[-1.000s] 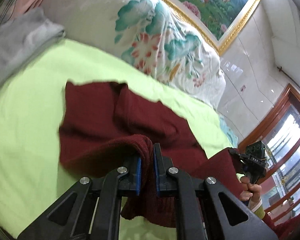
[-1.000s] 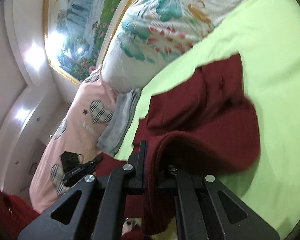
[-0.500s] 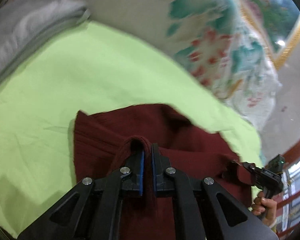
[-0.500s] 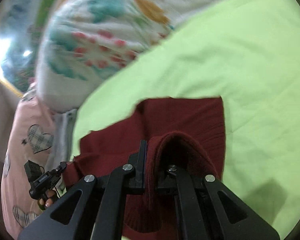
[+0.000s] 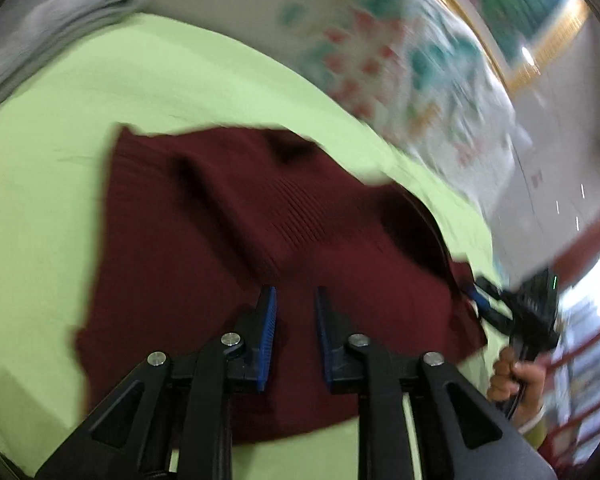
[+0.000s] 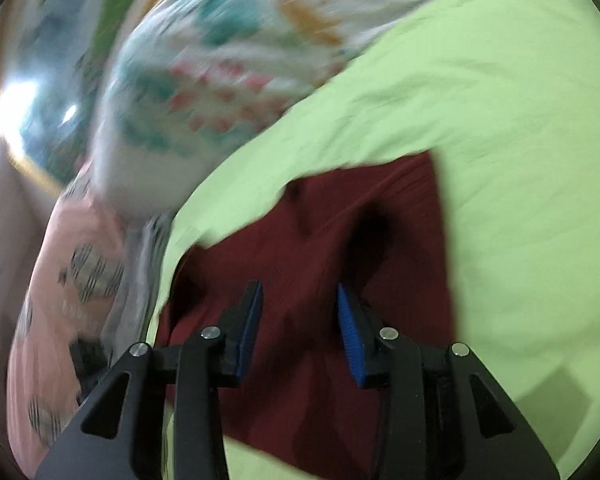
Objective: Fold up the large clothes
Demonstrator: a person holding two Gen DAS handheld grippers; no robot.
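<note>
A dark red knit sweater (image 5: 228,232) lies folded on the light green bed sheet (image 5: 60,120). My left gripper (image 5: 295,300) is open and empty just above the sweater's near part. In the right wrist view the same sweater (image 6: 332,240) lies on the sheet (image 6: 520,140), and my right gripper (image 6: 299,296) is open and empty above it. The right gripper (image 5: 496,304) also shows at the sweater's right edge in the left wrist view, held by a hand. Both views are blurred by motion.
A white floral quilt (image 5: 380,52) is piled behind the sweater. Grey folded cloth (image 5: 40,32) lies at the far left. A pink quilt with heart patches (image 6: 60,280) is at the left in the right wrist view. A gold-framed picture (image 5: 540,20) hangs on the wall.
Both grippers have opened and let go of the red sweater, which now lies flat on the sheet. Both have drawn back slightly above it.
</note>
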